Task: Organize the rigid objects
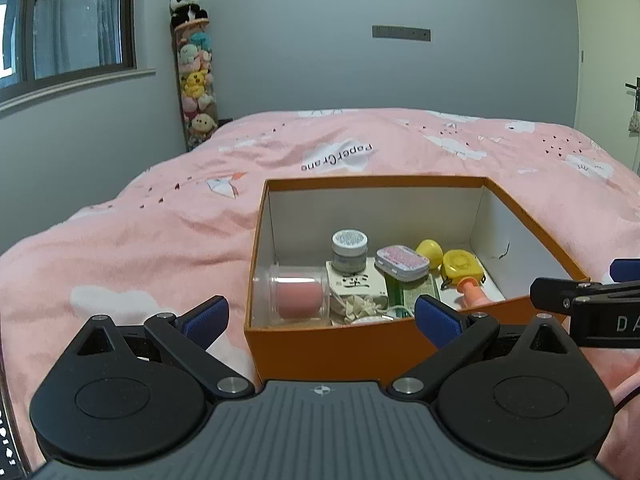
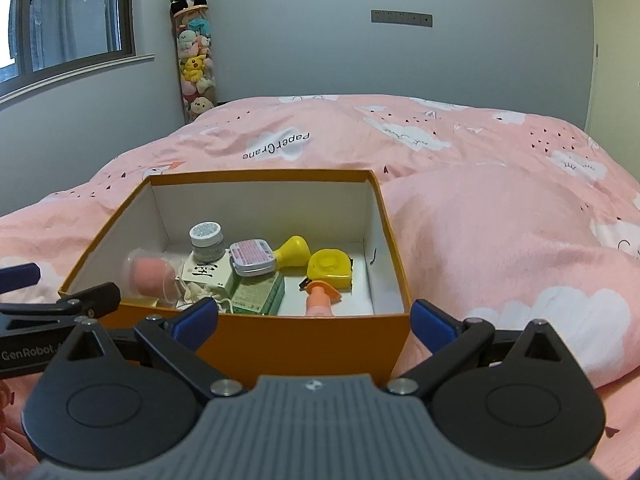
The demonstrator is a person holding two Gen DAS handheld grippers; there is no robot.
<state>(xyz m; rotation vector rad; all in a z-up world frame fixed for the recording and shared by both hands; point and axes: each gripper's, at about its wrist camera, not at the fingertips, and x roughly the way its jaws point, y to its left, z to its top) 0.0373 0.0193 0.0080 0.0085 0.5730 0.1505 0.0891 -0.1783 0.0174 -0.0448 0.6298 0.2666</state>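
Note:
An open orange box (image 1: 340,344) (image 2: 320,340) sits on the pink bed. Inside lie a clear tube with a pink sponge (image 1: 298,294) (image 2: 150,274), a small grey jar (image 1: 349,250) (image 2: 206,241), a pink-and-white tin (image 1: 402,262) (image 2: 253,257), a yellow tape measure (image 1: 460,265) (image 2: 330,269), a yellow bulb-shaped object (image 1: 429,249) (image 2: 294,251), a green packet (image 2: 260,294), a white card box (image 1: 358,283) and a pink bottle (image 1: 474,292) (image 2: 320,300). My left gripper (image 1: 322,318) is open and empty, just before the box's near wall. My right gripper (image 2: 316,318) is open and empty, likewise at the near wall.
The pink bedspread (image 1: 140,248) (image 2: 500,240) surrounds the box. A tall clear tube of plush toys (image 1: 196,80) (image 2: 194,64) stands in the far corner by the window (image 1: 60,28). The other gripper shows at each view's edge (image 1: 580,300) (image 2: 48,308).

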